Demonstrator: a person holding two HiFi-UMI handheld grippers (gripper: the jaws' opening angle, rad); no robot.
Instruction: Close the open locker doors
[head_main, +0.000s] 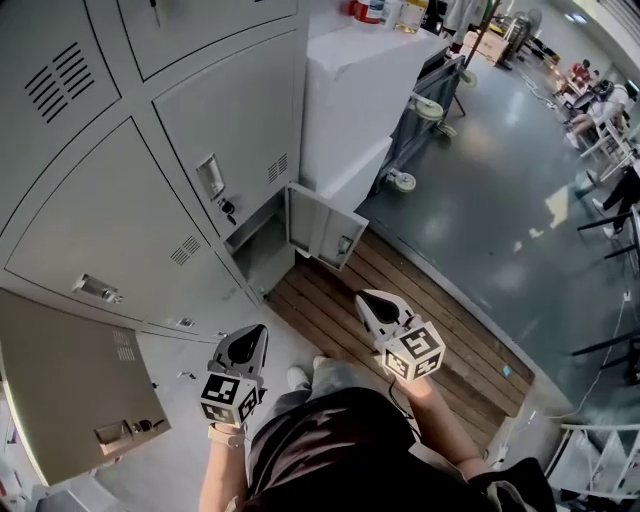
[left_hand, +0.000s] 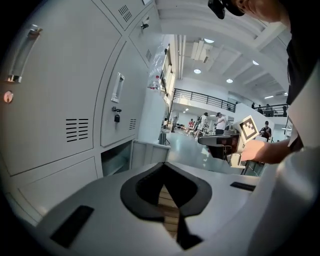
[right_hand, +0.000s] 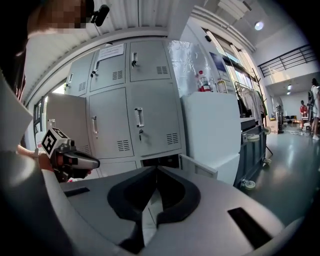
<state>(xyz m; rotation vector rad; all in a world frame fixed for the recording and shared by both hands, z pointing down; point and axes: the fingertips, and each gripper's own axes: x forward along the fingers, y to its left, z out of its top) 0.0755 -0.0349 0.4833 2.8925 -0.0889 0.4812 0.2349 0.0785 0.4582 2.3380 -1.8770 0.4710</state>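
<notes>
Both tools hang clenched and empty over the floor: left gripper (head_main: 245, 345), right gripper (head_main: 378, 308). The small bottom locker door (head_main: 322, 228) stands ajar at twelve o'clock from them, and a larger open door (head_main: 80, 390) juts out at eight o'clock.

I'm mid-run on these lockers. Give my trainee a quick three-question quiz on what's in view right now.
1. What stands between the jaws of the right gripper?
2. The small bottom locker door is: A) swung open, B) shut flush, C) taken off its locker.
3. True or false: the left gripper has its jaws together and holds nothing.

Key: 1) nothing, the jaws are together; 2) A; 3) true.
</notes>
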